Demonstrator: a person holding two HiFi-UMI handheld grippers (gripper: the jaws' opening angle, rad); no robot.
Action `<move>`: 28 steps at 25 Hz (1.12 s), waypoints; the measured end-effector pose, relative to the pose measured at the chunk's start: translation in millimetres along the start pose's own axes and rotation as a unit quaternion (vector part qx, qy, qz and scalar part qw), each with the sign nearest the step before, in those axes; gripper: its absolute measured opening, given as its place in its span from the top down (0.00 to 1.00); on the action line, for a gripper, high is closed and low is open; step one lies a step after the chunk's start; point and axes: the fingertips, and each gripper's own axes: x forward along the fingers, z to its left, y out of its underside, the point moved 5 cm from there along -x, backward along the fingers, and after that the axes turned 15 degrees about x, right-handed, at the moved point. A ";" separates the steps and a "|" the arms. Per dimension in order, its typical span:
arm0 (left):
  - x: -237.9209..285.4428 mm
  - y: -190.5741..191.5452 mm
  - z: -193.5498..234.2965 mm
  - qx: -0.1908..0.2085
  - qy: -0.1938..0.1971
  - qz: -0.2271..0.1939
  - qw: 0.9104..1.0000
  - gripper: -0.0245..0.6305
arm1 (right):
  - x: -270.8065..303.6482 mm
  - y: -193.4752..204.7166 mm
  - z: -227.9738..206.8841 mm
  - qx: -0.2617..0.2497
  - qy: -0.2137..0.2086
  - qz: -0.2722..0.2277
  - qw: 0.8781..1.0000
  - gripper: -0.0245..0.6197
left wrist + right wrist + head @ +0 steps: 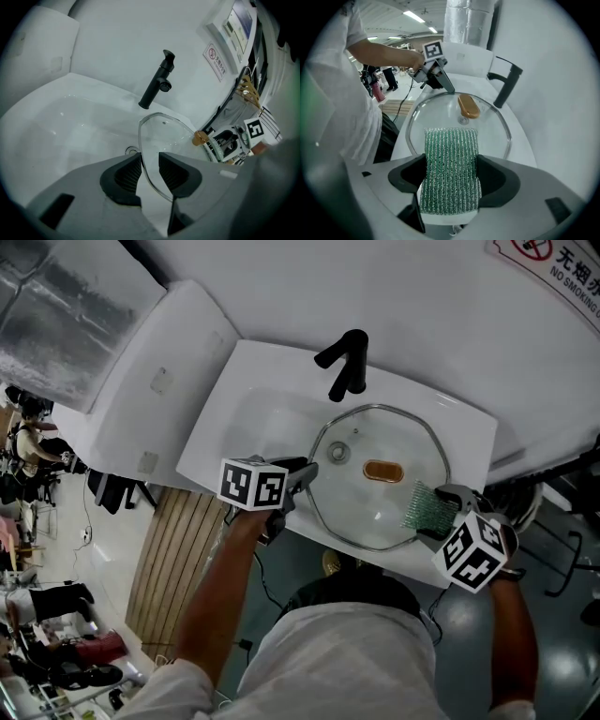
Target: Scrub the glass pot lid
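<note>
Head view: the round, clear glass pot lid (370, 507) with a metal rim and brown knob (382, 470) is sitting over the white sink (244, 418) below the black faucet (345, 364), with the left gripper (305, 474) at its left edge and the right gripper (433, 512) at its right edge. Left gripper view: the left gripper (150, 171) jaws are clamping the lid's (164, 140) thin rim between the ribbed pads. Right gripper view: the right gripper (451, 176) jaws are squeezing a green scrub pad (451, 159) that is pointing at the lid's (492, 131) near edge.
</note>
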 end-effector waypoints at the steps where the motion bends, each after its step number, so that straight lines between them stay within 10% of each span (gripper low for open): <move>1: 0.4 -0.1 0.1 -0.001 0.001 -0.001 1.000 0.77 | -0.5 -8.6 10.7 -0.009 -0.008 -0.006 1.000 0.45; 14: 0.5 0.1 -0.8 -0.001 0.002 -0.005 1.000 0.77 | 39.7 -68.5 107.5 -0.135 -0.054 -0.003 0.989 0.45; 28: 0.0 0.0 -0.8 0.002 0.005 0.000 1.000 0.78 | 20.3 -11.2 51.1 -0.075 -0.028 0.015 0.997 0.45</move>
